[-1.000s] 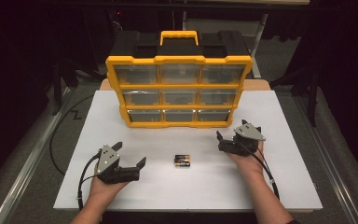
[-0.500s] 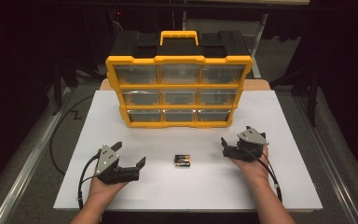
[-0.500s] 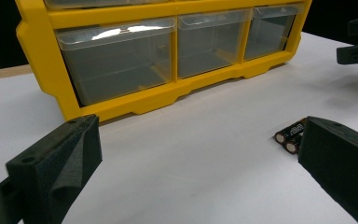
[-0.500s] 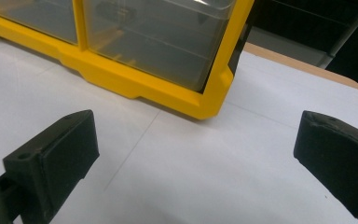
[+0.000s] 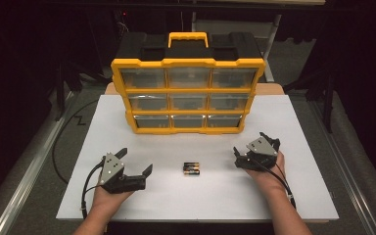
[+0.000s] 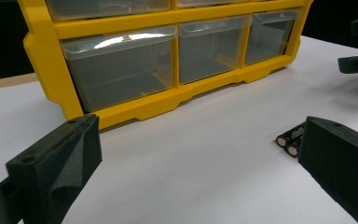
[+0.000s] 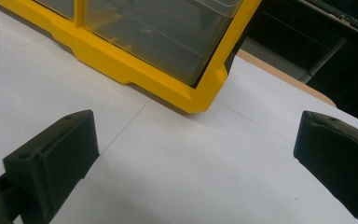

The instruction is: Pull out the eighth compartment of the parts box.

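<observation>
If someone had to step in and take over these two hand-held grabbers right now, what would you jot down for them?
Left gripper: open, holding nothing, resting on the white table, pointed towards the batteries.
Right gripper: open, holding nothing, resting on the table right of the batteries.
The two batteries lie side by side between the grippers, untouched.
The yellow drawer cabinet stands behind them; all its clear drawers look shut.
Done: nothing yet. Probably left: pick up the batteries, open a drawer, stow them.

The organizer [image 5: 188,93] is glossy yellow plastic with clear plastic drawers [image 6: 121,65]; the table [image 5: 293,196] is matt white.
</observation>
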A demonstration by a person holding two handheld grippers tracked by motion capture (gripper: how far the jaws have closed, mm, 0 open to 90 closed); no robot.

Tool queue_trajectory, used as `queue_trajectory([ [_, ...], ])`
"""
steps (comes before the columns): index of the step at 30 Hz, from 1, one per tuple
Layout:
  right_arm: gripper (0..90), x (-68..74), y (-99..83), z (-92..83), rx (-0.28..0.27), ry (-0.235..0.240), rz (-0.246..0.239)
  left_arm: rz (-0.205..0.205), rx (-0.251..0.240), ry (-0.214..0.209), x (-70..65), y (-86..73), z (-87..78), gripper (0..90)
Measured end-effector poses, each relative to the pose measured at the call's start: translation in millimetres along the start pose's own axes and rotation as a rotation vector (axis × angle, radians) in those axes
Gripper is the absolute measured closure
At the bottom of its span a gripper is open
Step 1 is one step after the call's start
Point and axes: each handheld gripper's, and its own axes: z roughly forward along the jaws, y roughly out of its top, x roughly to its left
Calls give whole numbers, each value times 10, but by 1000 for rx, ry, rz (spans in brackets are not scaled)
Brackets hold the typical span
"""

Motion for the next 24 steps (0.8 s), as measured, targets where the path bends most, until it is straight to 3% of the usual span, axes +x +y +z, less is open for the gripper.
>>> queue_trajectory([
  [2, 10, 6, 1, 0, -3, -8, -16, 2, -2, 2, -1, -1, 2, 4],
  [5, 10, 54, -2, -6, -5, -29, -99, 4, -4, 3, -2, -2, 3, 4],
  [6, 10, 54, -2, -6, -5, -29, -99, 5, -5, 4, -2, -2, 2, 4],
  [7, 10, 80, -7, -2, -9, -40, -157, 7, -5, 4, -2, -2, 1, 4],
  [8, 10, 80, -7, -2, -9, -40, -157, 9, -5, 6, -2, -2, -1, 4],
  [9, 10, 96, -8, 0, -8, -48, -197, 12, -5, 9, -2, -2, -3, 4],
  [15, 10, 152, -8, -5, -13, -66, -270, 16, -11, 11, 0, 1, -10, 4],
  [17, 10, 162, -10, -5, -13, -69, -274, 16, -13, 11, -2, 1, -11, 4],
  [18, 10, 179, -9, -2, -10, -78, -313, 21, -13, 10, -5, -1, -9, 4],
  [20, 10, 189, -8, -2, -8, -83, -319, 26, -9, 10, -7, -2, -8, 4],
  [22, 10, 209, -7, 0, -4, -93, -364, 33, -8, 11, -14, -4, -3, 4],
  [24, 10, 221, -9, 0, -4, -97, -371, 44, -7, 13, -20, -4, -2, 4],
])
